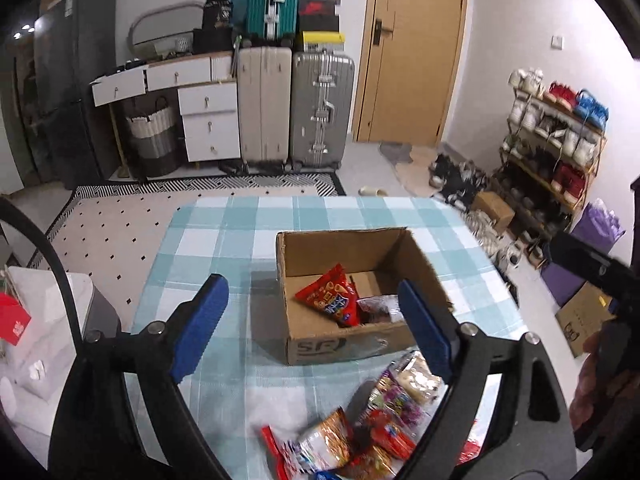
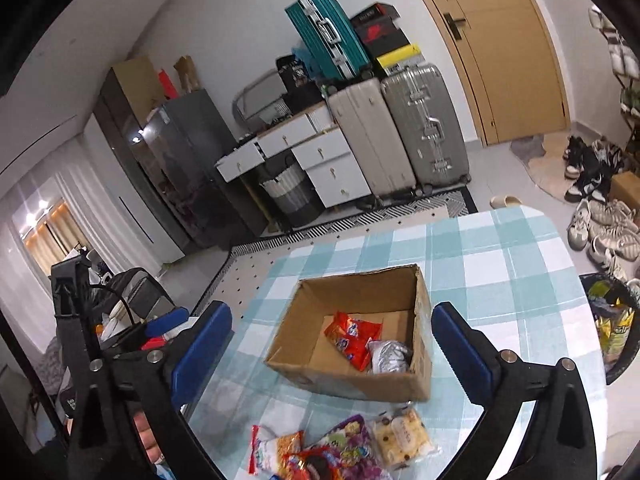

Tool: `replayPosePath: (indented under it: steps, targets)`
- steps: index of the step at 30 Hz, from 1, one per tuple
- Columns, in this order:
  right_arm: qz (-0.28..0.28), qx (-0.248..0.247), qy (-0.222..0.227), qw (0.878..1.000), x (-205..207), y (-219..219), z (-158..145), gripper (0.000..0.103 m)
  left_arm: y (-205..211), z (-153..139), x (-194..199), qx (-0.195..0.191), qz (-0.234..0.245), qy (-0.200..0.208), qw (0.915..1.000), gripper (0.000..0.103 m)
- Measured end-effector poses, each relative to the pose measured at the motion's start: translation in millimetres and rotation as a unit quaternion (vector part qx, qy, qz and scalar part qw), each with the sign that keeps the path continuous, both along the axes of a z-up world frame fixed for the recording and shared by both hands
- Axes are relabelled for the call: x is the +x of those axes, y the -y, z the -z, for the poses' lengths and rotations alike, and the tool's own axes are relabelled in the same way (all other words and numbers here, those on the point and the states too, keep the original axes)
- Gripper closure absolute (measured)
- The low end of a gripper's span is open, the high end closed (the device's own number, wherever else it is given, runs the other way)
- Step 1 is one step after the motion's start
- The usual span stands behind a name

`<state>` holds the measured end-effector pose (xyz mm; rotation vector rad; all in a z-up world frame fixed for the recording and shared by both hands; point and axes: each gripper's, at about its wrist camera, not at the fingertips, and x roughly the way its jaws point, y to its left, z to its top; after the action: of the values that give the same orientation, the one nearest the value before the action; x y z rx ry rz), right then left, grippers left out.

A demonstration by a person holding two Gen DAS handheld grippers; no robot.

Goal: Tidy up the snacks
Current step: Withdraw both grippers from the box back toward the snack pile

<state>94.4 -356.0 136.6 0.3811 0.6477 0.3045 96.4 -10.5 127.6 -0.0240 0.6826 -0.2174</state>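
An open cardboard box stands on the checked tablecloth; it also shows in the right wrist view. Inside lie a red snack bag and a silvery packet. Several loose snack packs lie on the cloth in front of the box, among them a pale biscuit pack. My left gripper is open and empty, above the box's near side. My right gripper is open and empty, above the box and the pile.
Suitcases, a white drawer unit and a wooden door stand behind the table. A shoe rack and shoes are on the right. A bin with wrappers sits by the table's right edge.
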Motion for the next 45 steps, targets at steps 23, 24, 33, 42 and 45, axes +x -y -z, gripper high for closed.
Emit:
replayPosePath:
  steps: [23, 24, 33, 42, 45]
  targets:
    - [-0.014, -0.092, 0.149, 0.985, -196.4, -22.1, 17.9, 0.0, -35.2, 21.5, -205.0, -0.027, 0.013, 0.094, 0.9951, 0.0]
    - [-0.018, -0.099, 0.155, 0.983, -202.7, -24.8, 21.9, 0.0, -35.6, 26.6, -209.3, -0.026, 0.014, 0.094, 0.9951, 0.0]
    - [-0.027, -0.09, 0.166, 0.982, -216.5, -29.2, 61.7, 0.0, -39.8, 92.8, -215.1, 0.007, 0.024, 0.059, 0.998, 0.0]
    - [-0.008, -0.109, 0.153, 0.982, -214.3, -29.5, 70.0, 0.0, -29.1, 143.4, -204.1, 0.026, 0.061, 0.002, 0.9978, 0.0]
    - [-0.003, -0.107, 0.14, 0.984, -210.7, -26.9, 72.7, 0.0, -22.5, 149.5, -202.0, 0.034, 0.079, -0.007, 0.9963, 0.0]
